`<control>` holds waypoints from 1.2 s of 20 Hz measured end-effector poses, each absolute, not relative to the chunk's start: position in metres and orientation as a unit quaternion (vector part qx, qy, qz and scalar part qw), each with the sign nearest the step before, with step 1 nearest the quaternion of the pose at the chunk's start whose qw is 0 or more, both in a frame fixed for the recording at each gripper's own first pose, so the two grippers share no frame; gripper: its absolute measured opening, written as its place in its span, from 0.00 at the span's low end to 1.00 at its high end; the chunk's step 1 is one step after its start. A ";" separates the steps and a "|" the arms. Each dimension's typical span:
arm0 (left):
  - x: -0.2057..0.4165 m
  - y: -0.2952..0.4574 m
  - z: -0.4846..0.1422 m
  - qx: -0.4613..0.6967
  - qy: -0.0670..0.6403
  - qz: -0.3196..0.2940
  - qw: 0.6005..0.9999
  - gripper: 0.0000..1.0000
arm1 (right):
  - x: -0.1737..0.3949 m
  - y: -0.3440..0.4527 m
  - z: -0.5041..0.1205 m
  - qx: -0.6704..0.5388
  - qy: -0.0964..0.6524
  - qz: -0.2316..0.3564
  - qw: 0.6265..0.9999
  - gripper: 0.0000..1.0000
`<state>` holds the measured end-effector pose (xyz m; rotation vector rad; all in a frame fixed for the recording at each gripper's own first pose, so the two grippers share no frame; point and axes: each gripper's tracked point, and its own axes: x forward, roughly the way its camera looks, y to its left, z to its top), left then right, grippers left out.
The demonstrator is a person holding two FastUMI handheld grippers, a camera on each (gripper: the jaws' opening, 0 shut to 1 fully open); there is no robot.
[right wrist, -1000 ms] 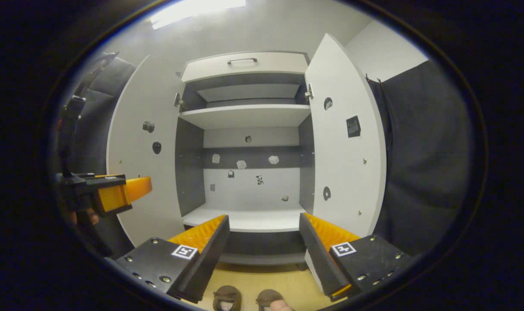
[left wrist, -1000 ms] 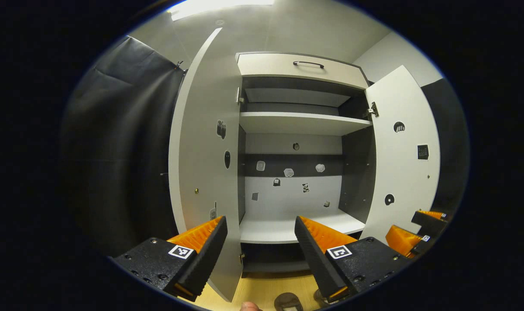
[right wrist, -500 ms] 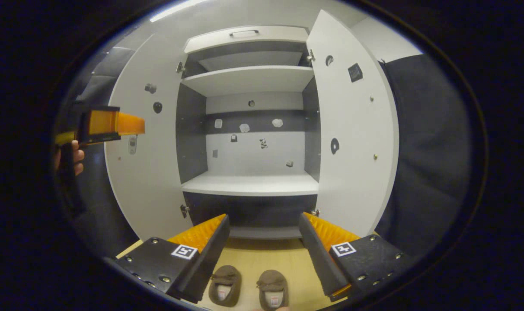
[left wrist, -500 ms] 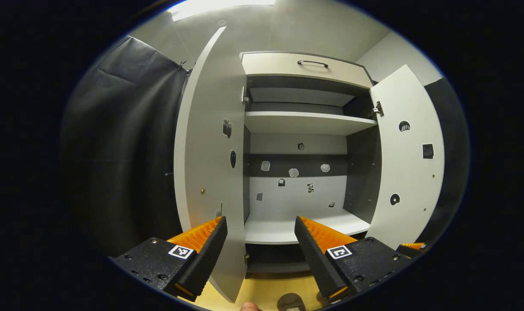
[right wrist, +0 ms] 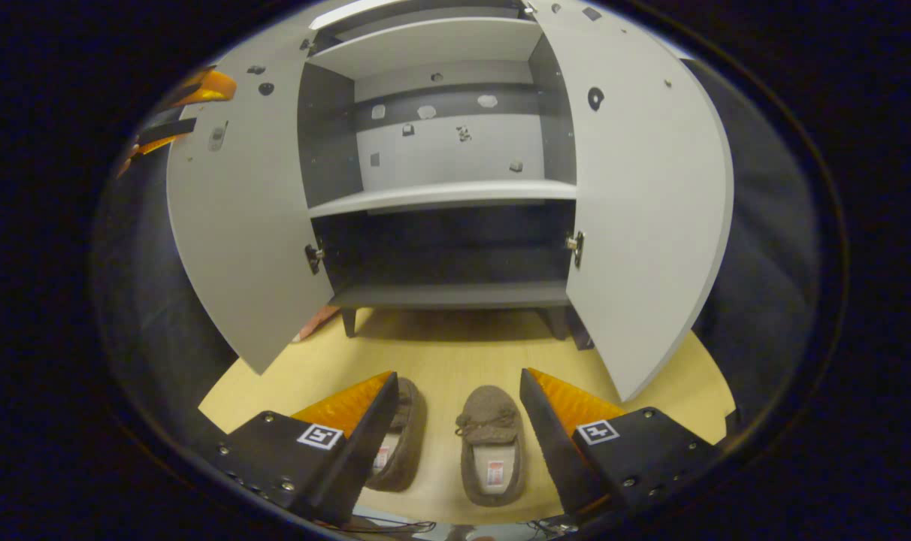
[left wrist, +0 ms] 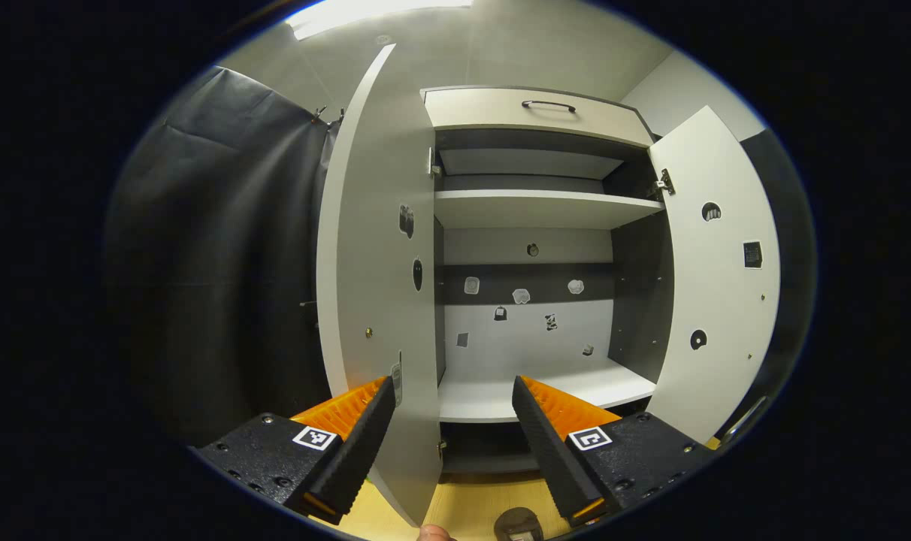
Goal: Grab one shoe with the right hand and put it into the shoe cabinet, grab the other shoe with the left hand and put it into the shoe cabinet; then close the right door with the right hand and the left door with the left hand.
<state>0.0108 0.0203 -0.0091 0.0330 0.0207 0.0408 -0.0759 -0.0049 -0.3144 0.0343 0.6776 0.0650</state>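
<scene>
Since 0.5 s ago the right gripper (right wrist: 455, 421) has tipped down toward the floor (right wrist: 455, 353), bringing both brown shoes fully into its view. Its fingers stand apart, empty, above the right shoe (right wrist: 490, 443); the left shoe (right wrist: 403, 443) lies just beside, partly hidden by 1 finger. The left gripper (left wrist: 452, 421), fingers apart, faces the shoe cabinet (left wrist: 538, 391), whose 2 doors stand open.

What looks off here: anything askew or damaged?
Nothing stands out. Both shoes sit side by side, upright, on the floor before the cabinet; both doors hang open and its shelves look bare.
</scene>
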 end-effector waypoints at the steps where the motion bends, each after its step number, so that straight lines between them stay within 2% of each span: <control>1: 0.011 0.021 -0.010 0.019 0.011 0.022 1.000 0.96 | -0.082 -0.004 -0.328 0.020 0.350 0.034 0.936 0.98; 3: 0.009 0.023 -0.010 0.023 0.013 0.025 0.999 0.96 | -0.096 -0.003 -0.355 0.027 0.381 0.038 0.923 0.94; 5: 0.007 0.024 -0.012 0.025 0.015 0.028 0.999 0.96 | -0.106 -0.004 -0.378 0.029 0.408 0.040 0.912 0.98; 8: 0.004 0.028 -0.015 0.031 0.020 0.034 0.999 0.96 | -0.117 -0.002 -0.410 0.034 0.443 0.040 0.895 0.98; 9: 0.003 0.029 -0.015 0.032 0.022 0.036 0.999 0.93 | -0.117 -0.001 -0.418 0.036 0.453 0.040 0.890 0.98; 10: 0.001 0.031 -0.016 0.033 0.024 0.039 0.998 0.93 | -0.119 0.000 -0.428 0.037 0.460 0.041 0.886 0.94; 13: -0.003 0.033 -0.017 0.031 0.028 0.043 0.998 0.95 | -0.114 0.003 -0.451 0.039 0.479 0.042 0.876 0.98; 14: -0.005 0.034 -0.018 0.032 0.029 0.046 0.998 0.95 | -0.111 0.004 -0.459 0.041 0.484 0.039 0.873 0.87; 15: -0.007 0.035 -0.019 0.032 0.031 0.048 0.998 0.95 | -0.105 0.004 -0.462 0.041 0.484 0.037 0.873 0.82; 16: -0.008 0.035 -0.020 0.032 0.032 0.050 0.998 0.95 | -0.100 0.003 -0.468 0.037 0.482 0.036 0.875 0.89; 17: -0.010 0.036 -0.021 0.031 0.034 0.053 0.998 0.95 | -0.094 0.001 -0.471 0.028 0.480 0.035 0.876 0.89; 21: -0.015 0.040 -0.025 0.028 0.040 0.065 0.997 0.95 | -0.078 0.005 -0.499 0.011 0.487 0.039 0.873 0.83; 22: -0.016 0.042 -0.026 0.029 0.042 0.068 0.996 0.95 | -0.080 0.005 -0.498 0.010 0.488 0.040 0.872 0.73; 23: -0.017 0.043 -0.027 0.030 0.043 0.072 0.996 0.95 | -0.078 0.005 -0.500 0.007 0.488 0.039 0.872 0.70; 24: -0.018 0.045 -0.028 0.031 0.044 0.076 0.996 0.95 | -0.079 0.002 -0.497 -0.004 0.488 0.036 0.872 0.73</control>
